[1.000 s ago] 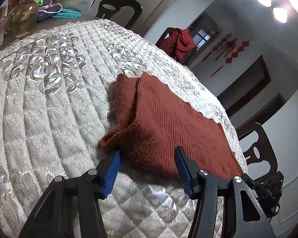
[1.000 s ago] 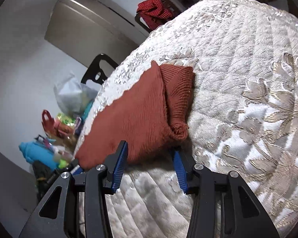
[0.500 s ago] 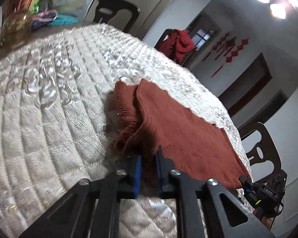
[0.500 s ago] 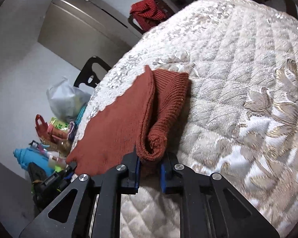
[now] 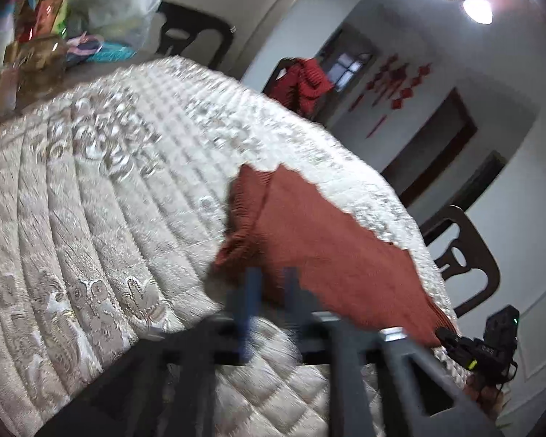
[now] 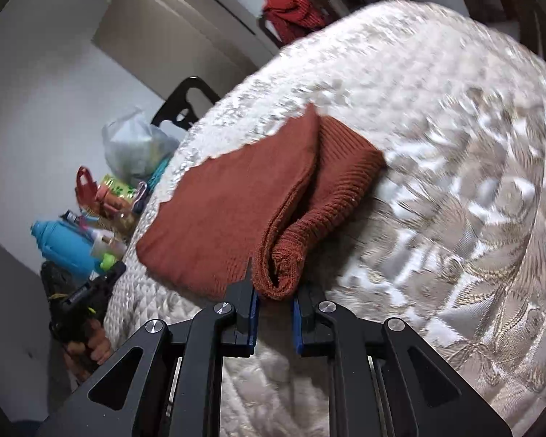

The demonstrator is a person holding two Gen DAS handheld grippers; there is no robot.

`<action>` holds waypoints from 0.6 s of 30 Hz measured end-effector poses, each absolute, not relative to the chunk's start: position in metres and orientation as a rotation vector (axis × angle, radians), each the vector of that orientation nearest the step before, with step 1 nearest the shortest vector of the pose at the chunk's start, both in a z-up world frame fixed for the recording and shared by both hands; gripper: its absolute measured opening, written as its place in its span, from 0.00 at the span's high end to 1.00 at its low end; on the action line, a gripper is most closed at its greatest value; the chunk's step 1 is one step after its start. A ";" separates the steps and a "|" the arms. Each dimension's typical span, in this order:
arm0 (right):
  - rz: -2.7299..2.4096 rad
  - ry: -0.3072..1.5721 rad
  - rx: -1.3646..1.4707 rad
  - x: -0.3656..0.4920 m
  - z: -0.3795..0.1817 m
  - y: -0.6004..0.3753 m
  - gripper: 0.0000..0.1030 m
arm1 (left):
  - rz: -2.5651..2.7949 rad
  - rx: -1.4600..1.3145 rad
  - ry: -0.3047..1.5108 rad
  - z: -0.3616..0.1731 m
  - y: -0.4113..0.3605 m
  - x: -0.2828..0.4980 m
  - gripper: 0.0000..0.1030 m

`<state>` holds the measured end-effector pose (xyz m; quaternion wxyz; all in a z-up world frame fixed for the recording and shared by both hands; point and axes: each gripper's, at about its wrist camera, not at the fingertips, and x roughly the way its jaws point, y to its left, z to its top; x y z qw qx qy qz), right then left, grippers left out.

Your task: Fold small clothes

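A rust-red knit sweater point(image 5: 331, 251) lies flat on the cream quilted cover point(image 5: 109, 200), its sleeve folded in along the left side. The left wrist view is blurred. There my left gripper point(image 5: 272, 291) has its blue pads close together over the sweater's near hem; its jaws are opening, with the knit still between them. In the right wrist view the sweater point(image 6: 229, 215) has a rolled, folded-in sleeve end at its near corner. My right gripper point(image 6: 275, 315) is shut on that roll.
Dark chairs point(image 5: 462, 258) stand around the table, one draped with a red garment point(image 5: 302, 83). A plastic bag point(image 6: 134, 145), a blue bottle point(image 6: 65, 244) and small clutter crowd the far end. The other gripper and the hand holding it point(image 6: 80, 302) show at the cover's edge.
Both grippers went from open at the sweater's near edge to closed on it. Both have since shifted along with the cloth, and the near edge is bunched up.
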<state>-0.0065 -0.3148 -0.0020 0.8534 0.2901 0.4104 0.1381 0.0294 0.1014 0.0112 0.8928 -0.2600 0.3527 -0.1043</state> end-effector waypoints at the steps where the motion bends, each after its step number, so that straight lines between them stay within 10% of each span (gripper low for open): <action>1: 0.289 0.865 0.614 -0.006 -0.003 -0.314 0.86 | -0.212 -0.564 0.740 0.007 0.103 0.034 0.47; 11: 0.292 0.877 0.612 -0.003 -0.010 -0.313 0.86 | -0.221 -0.650 0.769 -0.009 0.099 0.067 0.48; 18: 0.302 0.875 0.630 -0.004 -0.012 -0.318 0.86 | -0.242 -0.657 0.757 -0.008 0.096 0.058 0.87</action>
